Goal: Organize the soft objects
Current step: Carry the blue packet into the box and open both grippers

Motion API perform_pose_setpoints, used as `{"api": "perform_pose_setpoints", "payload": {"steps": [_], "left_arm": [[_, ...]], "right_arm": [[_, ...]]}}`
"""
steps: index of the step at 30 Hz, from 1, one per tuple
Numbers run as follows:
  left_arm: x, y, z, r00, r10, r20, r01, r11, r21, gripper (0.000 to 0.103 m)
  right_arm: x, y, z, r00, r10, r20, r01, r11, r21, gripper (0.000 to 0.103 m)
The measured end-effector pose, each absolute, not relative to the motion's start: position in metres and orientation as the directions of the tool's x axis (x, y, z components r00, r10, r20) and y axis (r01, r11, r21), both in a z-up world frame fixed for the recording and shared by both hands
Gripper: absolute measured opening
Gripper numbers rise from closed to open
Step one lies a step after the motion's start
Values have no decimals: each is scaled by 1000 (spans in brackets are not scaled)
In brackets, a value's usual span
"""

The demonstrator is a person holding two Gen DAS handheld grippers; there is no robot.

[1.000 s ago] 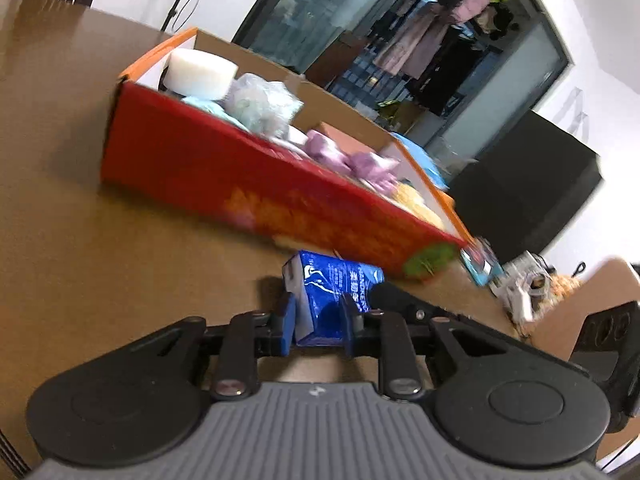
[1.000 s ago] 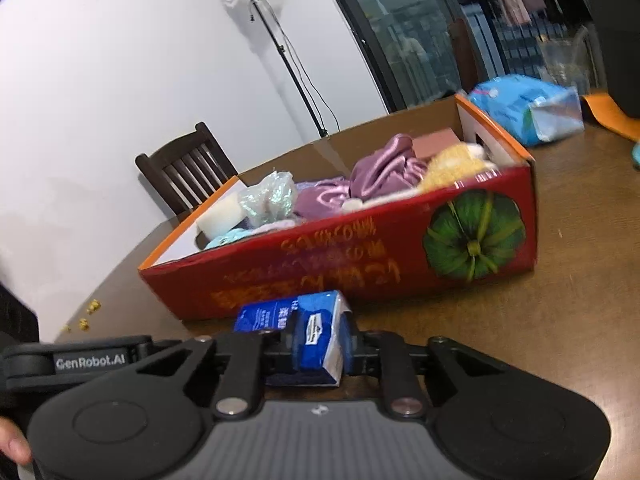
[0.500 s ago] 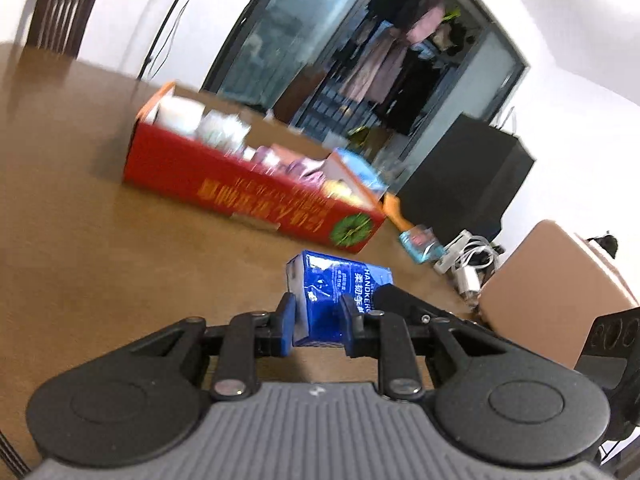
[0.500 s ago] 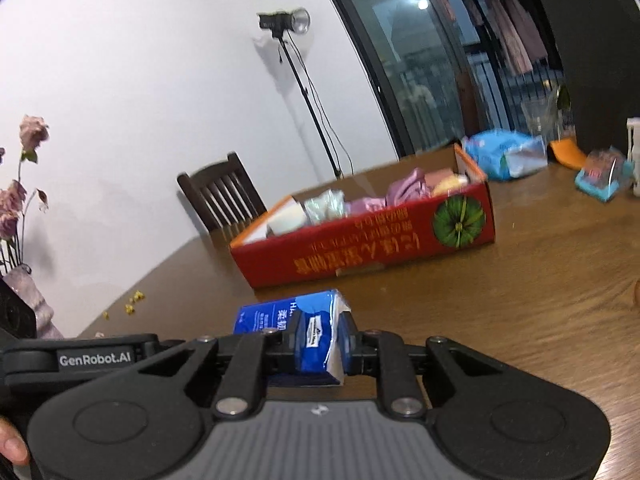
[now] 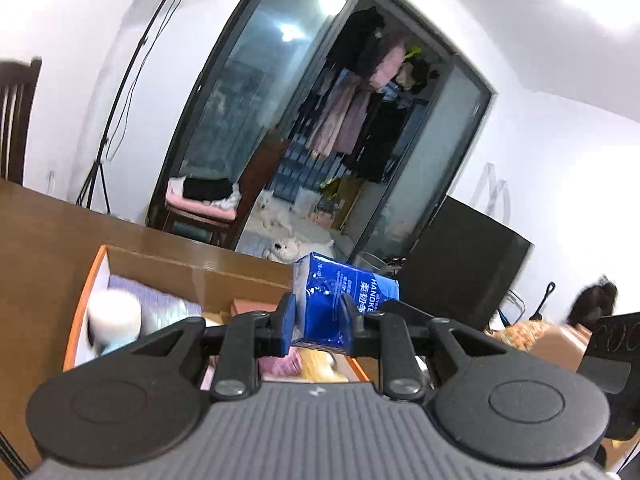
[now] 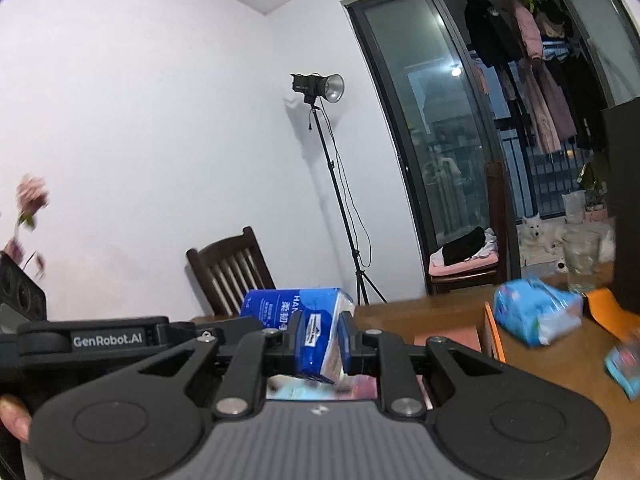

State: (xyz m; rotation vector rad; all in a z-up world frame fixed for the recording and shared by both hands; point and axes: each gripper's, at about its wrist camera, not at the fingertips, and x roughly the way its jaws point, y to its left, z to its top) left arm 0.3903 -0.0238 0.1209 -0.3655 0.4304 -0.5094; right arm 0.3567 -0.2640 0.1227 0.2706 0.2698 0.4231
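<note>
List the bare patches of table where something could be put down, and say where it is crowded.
Bare table lies left of and behind the cardboard box, and between the box's end and the light-blue packet. The box interior is crowded, and the table's right end is cluttered.

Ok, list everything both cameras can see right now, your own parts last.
tissue pack: 1, blue, clamped at each end by a gripper, above the box
box: 1, orange-rimmed cardboard, on the table, below the pack
sponge: 1, white, in the box, left end
bag: 1, light blue, on the table right of the box
table: 1, brown wood
chair: 1, dark wood, behind the table
light stand: 1, black, by the wall
left gripper: black, shut on the pack
right gripper: black, shut on the pack
</note>
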Motion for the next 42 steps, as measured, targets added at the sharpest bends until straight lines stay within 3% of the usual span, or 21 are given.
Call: {"api": "perform_pose_setpoints", "payload": {"steps": [11, 19, 26, 30, 34, 36, 42], "left_arm": [[586, -24, 48, 659, -515, -548, 238, 834, -498, 23], [630, -27, -5, 556, -401, -728, 194, 914, -356, 27], [638, -23, -7, 528, -414, -742, 195, 909, -368, 29], [632, -18, 6, 540, -419, -731, 187, 906, -381, 40], [603, -12, 46, 601, -404, -690, 208, 912, -353, 43], [586, -6, 71, 631, -390, -671, 221, 919, -326, 47], [521, 6, 126, 701, -313, -641, 219, 950, -223, 57]], "right_arm": [[571, -255, 72, 793, 413, -448, -256, 893, 370, 17], [640, -228, 18, 642, 408, -649, -251, 912, 325, 18], [661, -221, 15, 594, 380, -709, -223, 925, 309, 21], [650, -224, 23, 599, 380, -705, -219, 925, 312, 22], [626, -227, 55, 633, 384, -672, -249, 923, 293, 25], [609, -231, 80, 661, 376, -650, -263, 926, 269, 29], [550, -248, 143, 721, 327, -611, -294, 943, 157, 53]]}}
